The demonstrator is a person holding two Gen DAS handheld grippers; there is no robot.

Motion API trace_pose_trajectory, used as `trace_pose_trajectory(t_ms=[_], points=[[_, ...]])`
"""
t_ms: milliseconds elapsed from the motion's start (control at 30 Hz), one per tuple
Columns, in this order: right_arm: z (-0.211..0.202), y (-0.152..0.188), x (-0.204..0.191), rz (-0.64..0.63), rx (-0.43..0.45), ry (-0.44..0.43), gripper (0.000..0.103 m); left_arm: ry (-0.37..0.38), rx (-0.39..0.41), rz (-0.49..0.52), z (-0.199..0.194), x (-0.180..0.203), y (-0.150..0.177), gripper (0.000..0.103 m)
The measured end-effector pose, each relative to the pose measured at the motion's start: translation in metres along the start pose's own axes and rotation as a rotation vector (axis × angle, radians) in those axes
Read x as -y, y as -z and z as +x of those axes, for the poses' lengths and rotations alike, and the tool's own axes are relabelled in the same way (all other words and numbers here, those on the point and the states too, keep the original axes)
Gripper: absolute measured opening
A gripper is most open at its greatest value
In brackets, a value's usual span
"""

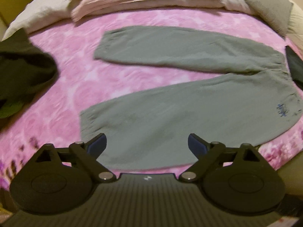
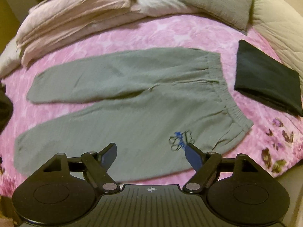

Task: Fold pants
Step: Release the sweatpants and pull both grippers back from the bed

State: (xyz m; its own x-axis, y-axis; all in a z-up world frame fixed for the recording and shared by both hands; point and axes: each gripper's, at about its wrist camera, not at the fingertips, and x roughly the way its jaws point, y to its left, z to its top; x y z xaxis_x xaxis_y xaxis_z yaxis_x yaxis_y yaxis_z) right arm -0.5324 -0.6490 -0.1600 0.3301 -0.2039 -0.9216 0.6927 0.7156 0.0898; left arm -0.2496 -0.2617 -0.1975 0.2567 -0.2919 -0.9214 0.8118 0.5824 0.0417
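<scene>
Grey-green pants (image 1: pixel 170 102) lie flat on the pink flowered bedspread (image 1: pixel 62 87), legs spread in a V toward the left and waistband (image 2: pixel 225 87) at the right. A small blue and black emblem (image 2: pixel 180 141) marks the near hip. My left gripper (image 1: pixel 147 141) hovers open above the near leg, close to its cuff, with nothing between its blue pads. My right gripper (image 2: pixel 150 152) hangs open above the near leg just left of the emblem, also holding nothing. Both look steeply down at the bed.
Folded pink blankets (image 2: pixel 72 19) and a grey pillow (image 2: pixel 217 1) line the far side of the bed. A folded black garment (image 2: pixel 265 77) lies right of the waistband. Dark and green clothing (image 1: pixel 20 71) is heaped at the left. A beige quilt (image 2: pixel 280 24) shows far right.
</scene>
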Motion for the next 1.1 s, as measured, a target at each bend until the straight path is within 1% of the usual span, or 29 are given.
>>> trace_pose_trajectory(t_ms=[100, 200, 333, 367, 400, 667, 767, 900, 1100], points=[[0.0, 0.004, -0.008, -0.048, -0.029, 0.012, 0.078, -0.025, -0.006, -0.03, -0.008, -0.013, 0.017, 0.096], [0.001, 0.009, -0.014, -0.097, -0.053, 0.025, 0.079, -0.044, -0.016, -0.065, -0.015, -0.015, 0.033, 0.097], [-0.002, 0.016, -0.015, -0.159, -0.068, 0.049, 0.08, -0.055, -0.024, -0.111, -0.027, -0.005, 0.05, 0.098], [-0.004, 0.016, -0.012, -0.159, -0.064, 0.049, 0.08, -0.05, -0.016, -0.12, -0.031, 0.0, 0.052, 0.099], [-0.006, 0.017, -0.01, -0.159, -0.061, 0.048, 0.08, -0.047, -0.008, -0.123, -0.033, 0.005, 0.054, 0.102], [-0.018, 0.02, 0.01, -0.154, -0.051, 0.036, 0.082, -0.031, 0.028, -0.082, -0.043, 0.051, 0.042, 0.102], [-0.021, 0.021, 0.018, -0.144, -0.047, 0.029, 0.082, -0.035, 0.03, -0.062, -0.044, 0.062, 0.038, 0.102], [-0.022, 0.022, 0.03, -0.126, -0.044, 0.023, 0.082, -0.04, 0.031, -0.033, -0.045, 0.073, 0.035, 0.102], [-0.019, 0.02, 0.037, -0.117, -0.044, 0.009, 0.082, -0.048, 0.033, -0.029, -0.048, 0.077, 0.033, 0.102]])
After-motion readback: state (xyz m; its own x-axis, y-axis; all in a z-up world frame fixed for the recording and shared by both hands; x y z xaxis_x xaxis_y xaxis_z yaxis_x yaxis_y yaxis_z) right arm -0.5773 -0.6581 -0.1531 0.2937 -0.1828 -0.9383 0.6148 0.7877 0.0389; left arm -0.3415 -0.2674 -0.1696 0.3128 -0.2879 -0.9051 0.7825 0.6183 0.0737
